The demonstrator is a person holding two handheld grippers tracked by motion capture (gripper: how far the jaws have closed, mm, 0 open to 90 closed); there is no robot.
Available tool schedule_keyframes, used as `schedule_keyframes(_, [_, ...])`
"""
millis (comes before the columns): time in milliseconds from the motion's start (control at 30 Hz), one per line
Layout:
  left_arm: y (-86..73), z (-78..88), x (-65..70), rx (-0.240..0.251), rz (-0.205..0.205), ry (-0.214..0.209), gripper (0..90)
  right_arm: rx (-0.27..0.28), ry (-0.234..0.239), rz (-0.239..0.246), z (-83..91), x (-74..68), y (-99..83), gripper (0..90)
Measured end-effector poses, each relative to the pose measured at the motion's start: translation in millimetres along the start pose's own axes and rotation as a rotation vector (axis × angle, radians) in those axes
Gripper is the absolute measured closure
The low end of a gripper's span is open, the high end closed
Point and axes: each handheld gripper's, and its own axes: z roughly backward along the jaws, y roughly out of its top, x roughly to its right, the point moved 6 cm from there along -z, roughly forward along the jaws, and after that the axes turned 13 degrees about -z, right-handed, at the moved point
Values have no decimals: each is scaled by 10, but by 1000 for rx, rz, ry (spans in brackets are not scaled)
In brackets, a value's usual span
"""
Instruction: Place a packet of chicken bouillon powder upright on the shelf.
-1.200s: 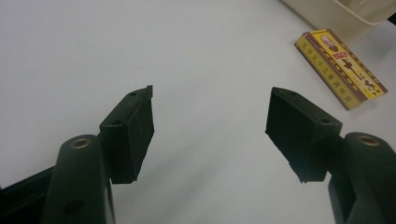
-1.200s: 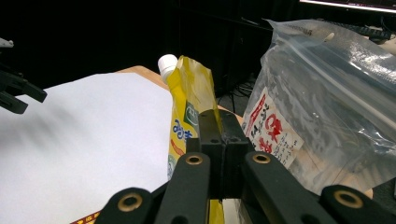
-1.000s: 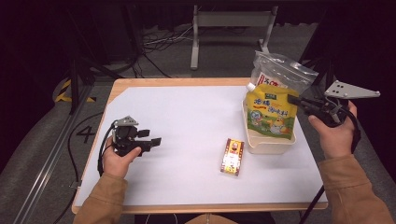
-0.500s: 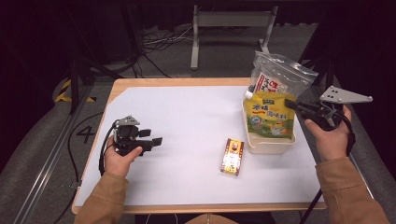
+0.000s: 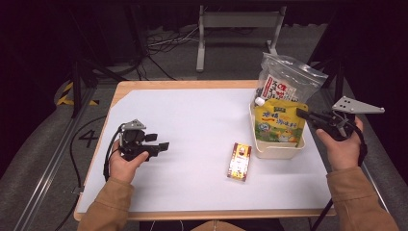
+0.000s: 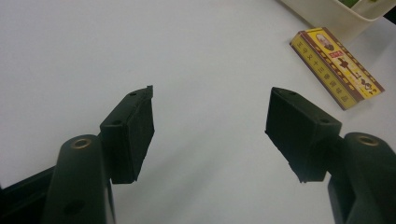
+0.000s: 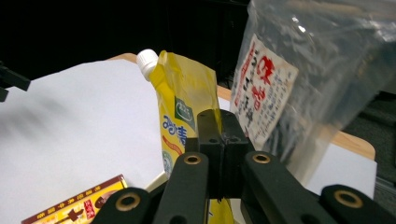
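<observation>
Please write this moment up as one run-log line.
right tool: shut on yellow pouch, in basket | left tool: open, empty | box: flat on table

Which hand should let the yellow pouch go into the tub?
Right. The right tongs are shut on the yellow pouch, which stands in the tub. The left tongs are open across the table, holding nothing.

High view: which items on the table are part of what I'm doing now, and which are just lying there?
In the job: yellow spouted pouch, pinched by the right gripper; cream bin it stands in.

Lying about: clear bag in the bin; small box on the table; left gripper, open and holding nothing.
</observation>
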Motion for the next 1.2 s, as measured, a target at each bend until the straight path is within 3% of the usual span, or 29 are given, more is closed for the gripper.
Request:
schedule_keyframes(267, [29, -23, 42, -2, -19, -7, 332, -9, -35, -10, 54, 65, -104, 900])
schedule_keyframes(300, [35, -26, 59, 0, -8, -11, 331, -8, -37, -13, 59, 75, -114, 900])
schedule_keyframes(533, [87, -51, 121, -1, -34, -27, 329, -6, -34, -5, 78, 53, -128, 889])
schedule_keyframes(767, [141, -88, 188, -1, -47, -46, 324, 13, -31, -15, 102, 8, -115, 744])
schedule_keyframes(933, [198, -120, 263, -3, -58, -62, 321, 40, -64, -2, 178, -48, -93, 609])
schedule_keyframes(1200, [313, -163, 453, -10, -99, -92, 314, 24, -96, 19, 323, -180, -144, 556])
